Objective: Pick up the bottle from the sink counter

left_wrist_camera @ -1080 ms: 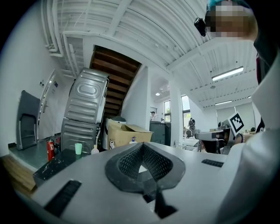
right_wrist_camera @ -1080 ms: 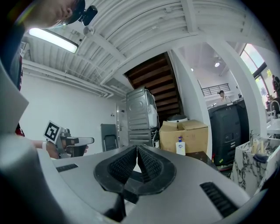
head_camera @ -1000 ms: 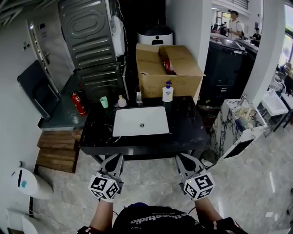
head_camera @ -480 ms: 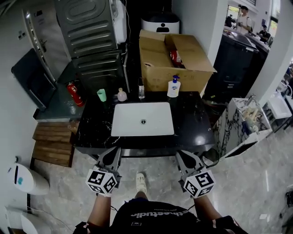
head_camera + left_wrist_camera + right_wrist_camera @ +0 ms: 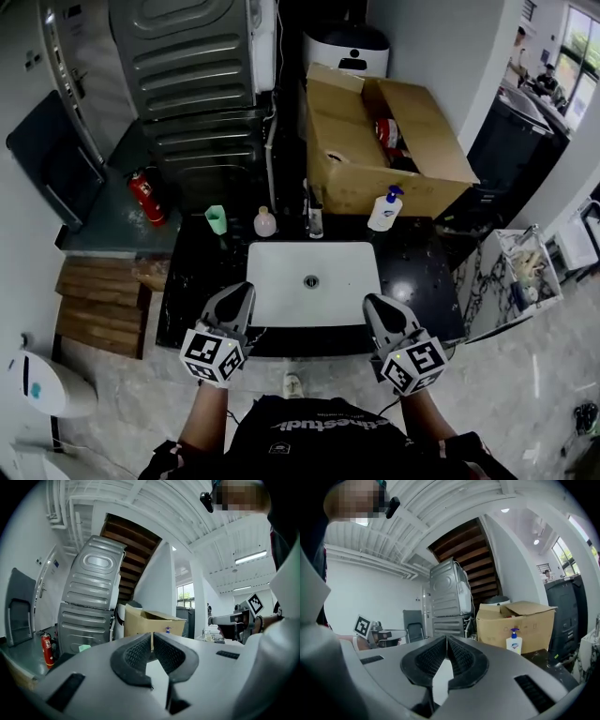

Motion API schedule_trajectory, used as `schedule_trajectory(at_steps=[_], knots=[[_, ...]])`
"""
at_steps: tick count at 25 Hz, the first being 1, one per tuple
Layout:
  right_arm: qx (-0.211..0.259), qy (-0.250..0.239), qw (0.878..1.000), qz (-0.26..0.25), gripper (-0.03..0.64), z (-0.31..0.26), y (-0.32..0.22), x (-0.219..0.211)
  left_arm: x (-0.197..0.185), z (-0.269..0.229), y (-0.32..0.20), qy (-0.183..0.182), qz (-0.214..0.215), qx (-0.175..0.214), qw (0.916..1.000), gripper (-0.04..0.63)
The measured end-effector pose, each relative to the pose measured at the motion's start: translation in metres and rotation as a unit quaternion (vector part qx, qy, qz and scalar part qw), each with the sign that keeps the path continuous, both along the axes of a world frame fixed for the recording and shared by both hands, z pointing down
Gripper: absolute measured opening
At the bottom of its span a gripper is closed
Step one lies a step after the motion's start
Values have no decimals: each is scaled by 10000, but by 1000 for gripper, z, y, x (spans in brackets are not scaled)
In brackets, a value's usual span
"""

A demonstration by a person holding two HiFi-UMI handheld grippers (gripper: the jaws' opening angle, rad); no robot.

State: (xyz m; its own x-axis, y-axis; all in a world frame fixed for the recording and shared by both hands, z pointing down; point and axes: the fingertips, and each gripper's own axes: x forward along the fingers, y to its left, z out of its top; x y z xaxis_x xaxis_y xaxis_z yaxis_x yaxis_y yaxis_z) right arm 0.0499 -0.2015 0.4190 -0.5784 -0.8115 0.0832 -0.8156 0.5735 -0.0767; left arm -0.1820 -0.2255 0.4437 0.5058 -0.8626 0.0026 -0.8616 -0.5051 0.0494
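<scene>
On the black sink counter [image 5: 418,281], behind the white basin [image 5: 312,284], stand a white pump bottle with a blue head [image 5: 384,210] [image 5: 514,641] [image 5: 168,630], a slim dark bottle [image 5: 316,221] and a small round pink bottle [image 5: 265,223]. My left gripper [image 5: 240,294] [image 5: 152,638] hovers over the counter's front edge, left of the basin, jaws shut and empty. Mirroring it at the basin's right front is my right gripper [image 5: 376,306] [image 5: 446,641], also shut with nothing in it. Both are well short of the bottles.
A green cup [image 5: 216,218] stands left of the pink bottle. An open cardboard box [image 5: 394,141] sits right behind the counter. A grey machine [image 5: 192,84] and a red fire extinguisher [image 5: 143,197] are at the back left. A white bin [image 5: 37,386] stands on the floor at left.
The person has stepped up to the counter. Both grippers, which were over the floor in front of it, now reach over its front edge. Their jaws stay shut.
</scene>
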Motion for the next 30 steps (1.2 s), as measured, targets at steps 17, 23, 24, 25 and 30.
schedule_trajectory(at_steps=[17,23,24,25,30], knots=[[-327,-66,9993,-138,43,19,-128,-31,-10,68,-175,-315,-85,-308,9990,150],[-410,-55,9990,-167,43,27,-164,-22,-4,128,-262,-644,-300,-683,9951,210],[-442,-38,9989,-148,43,29,-168,-18,-4,140,-275,-681,-355,-801,9938,210],[-483,-19,9988,-116,43,32,-171,-14,-4,151,-288,-723,-412,-919,9923,210],[-638,53,9979,37,43,41,-182,3,-15,186,-336,-971,-640,-1238,9855,222]])
